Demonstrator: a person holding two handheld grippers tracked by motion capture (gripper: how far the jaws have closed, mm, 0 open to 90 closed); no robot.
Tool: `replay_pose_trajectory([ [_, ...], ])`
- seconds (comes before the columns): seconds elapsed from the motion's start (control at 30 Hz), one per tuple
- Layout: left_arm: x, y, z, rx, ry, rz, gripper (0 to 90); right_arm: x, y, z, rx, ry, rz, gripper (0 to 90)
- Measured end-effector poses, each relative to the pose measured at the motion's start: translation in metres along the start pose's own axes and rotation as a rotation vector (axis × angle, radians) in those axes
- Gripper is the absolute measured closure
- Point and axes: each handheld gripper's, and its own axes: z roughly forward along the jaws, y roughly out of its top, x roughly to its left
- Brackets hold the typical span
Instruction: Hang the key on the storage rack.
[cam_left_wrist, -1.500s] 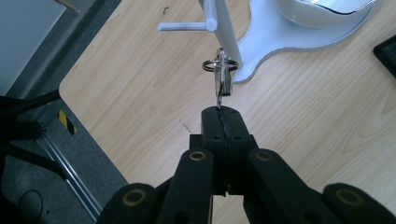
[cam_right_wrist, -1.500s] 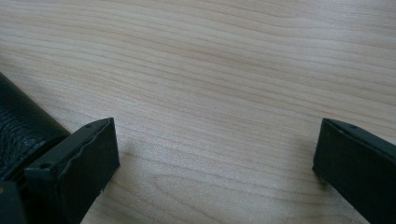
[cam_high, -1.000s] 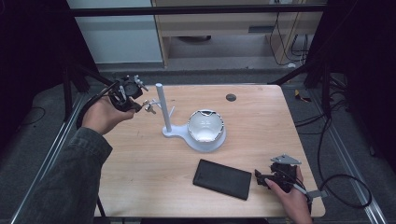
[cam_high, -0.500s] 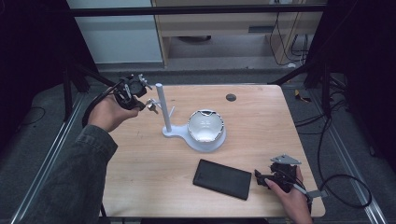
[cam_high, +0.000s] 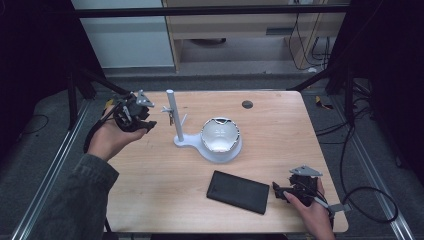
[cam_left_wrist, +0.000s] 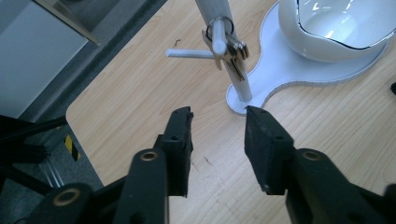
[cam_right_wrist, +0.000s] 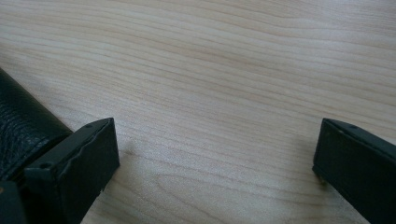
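While the person's left hand held the left hand-held gripper (cam_high: 146, 116) above the table's (cam_high: 150, 170) far left part, its two black jaws stood apart with nothing between them, aimed at a bunch of keys (cam_left_wrist: 229, 51) just ahead. Those keys hung on a ring from a short peg on a white upright post (cam_high: 173, 116), and in the left gripper view they sat ahead of and above the jaw tips, not touching them. At the foot of that post a flat white base (cam_left_wrist: 280, 65) spread out to the right of the jaws, carrying a white bowl (cam_high: 220, 135) with a dark rim line. Near the table's front right corner, the right hand-held gripper (cam_high: 278, 190) rested low with its jaws wide apart and empty. A black leather-grained wallet (cam_high: 238, 191) lay flat immediately beside it; in the right gripper view the wallet (cam_right_wrist: 23, 126) sat against the outer side of the jaw on that view's left, not between the jaws. A small dark disc (cam_high: 247, 104) lay far beyond both, near the table's far edge.
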Motion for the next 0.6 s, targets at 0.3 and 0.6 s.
replay_pose_trajectory([
  [0.3,-0.022,-0.019,0.004,-0.07,-0.009,-0.013,40.4,0.0,0.0,0.0,0.0,0.0,-0.001,0.4],
  [0.6,-0.051,-0.032,0.017,-0.098,-0.063,-0.021,23.2,0.0,0.0,0.0,-0.001,0.0,-0.001,0.4],
])
